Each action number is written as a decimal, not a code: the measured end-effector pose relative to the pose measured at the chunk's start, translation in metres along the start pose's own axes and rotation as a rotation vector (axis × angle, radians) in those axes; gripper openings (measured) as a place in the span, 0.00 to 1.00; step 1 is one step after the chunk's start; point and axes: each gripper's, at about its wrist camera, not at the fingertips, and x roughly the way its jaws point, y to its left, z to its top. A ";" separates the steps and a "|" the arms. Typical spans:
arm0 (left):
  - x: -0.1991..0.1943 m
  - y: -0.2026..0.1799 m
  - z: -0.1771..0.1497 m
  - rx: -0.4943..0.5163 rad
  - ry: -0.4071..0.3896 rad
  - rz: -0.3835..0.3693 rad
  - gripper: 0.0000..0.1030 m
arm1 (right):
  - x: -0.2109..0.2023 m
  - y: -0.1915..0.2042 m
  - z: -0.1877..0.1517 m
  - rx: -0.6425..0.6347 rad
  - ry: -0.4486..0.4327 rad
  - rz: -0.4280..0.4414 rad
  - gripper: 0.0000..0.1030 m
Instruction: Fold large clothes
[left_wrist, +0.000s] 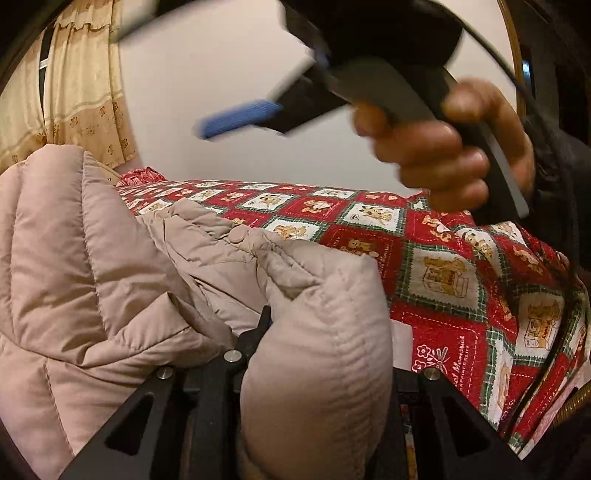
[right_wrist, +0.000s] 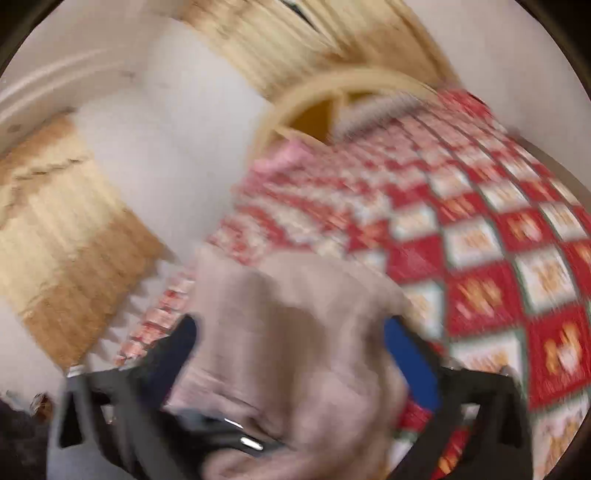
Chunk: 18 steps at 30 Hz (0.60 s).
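Observation:
A beige quilted puffer jacket (left_wrist: 110, 266) lies bunched on the bed, filling the left half of the left wrist view. My left gripper (left_wrist: 328, 325) is shut on a puffy fold of it, which bulges up between the black fingers (left_wrist: 255, 332); the right finger is hidden behind the fold. My right gripper (left_wrist: 162, 77) hangs above, held by a hand (left_wrist: 443, 158), with its blue pad (left_wrist: 240, 118) showing. In the blurred right wrist view the right gripper (right_wrist: 291, 332) stands wide open above the jacket (right_wrist: 295, 350), and the pads do not press on it.
A red, white and green patchwork bedspread (left_wrist: 436, 280) with teddy-bear squares covers the bed. A yellow curtain (left_wrist: 81, 92) hangs at the back left against a pale wall. A rounded rattan headboard (right_wrist: 332, 85) stands at the far end of the bed. A black cable (left_wrist: 554, 295) runs down at the right.

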 end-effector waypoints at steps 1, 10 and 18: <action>-0.001 0.002 -0.003 -0.002 -0.003 0.000 0.24 | 0.006 0.008 0.003 -0.026 0.014 0.019 1.00; -0.020 0.006 -0.008 -0.035 -0.019 0.006 0.27 | 0.095 0.015 -0.021 -0.109 0.380 0.018 0.34; -0.120 0.001 -0.018 0.011 -0.083 -0.035 0.30 | 0.068 0.053 -0.015 -0.189 0.307 -0.029 0.18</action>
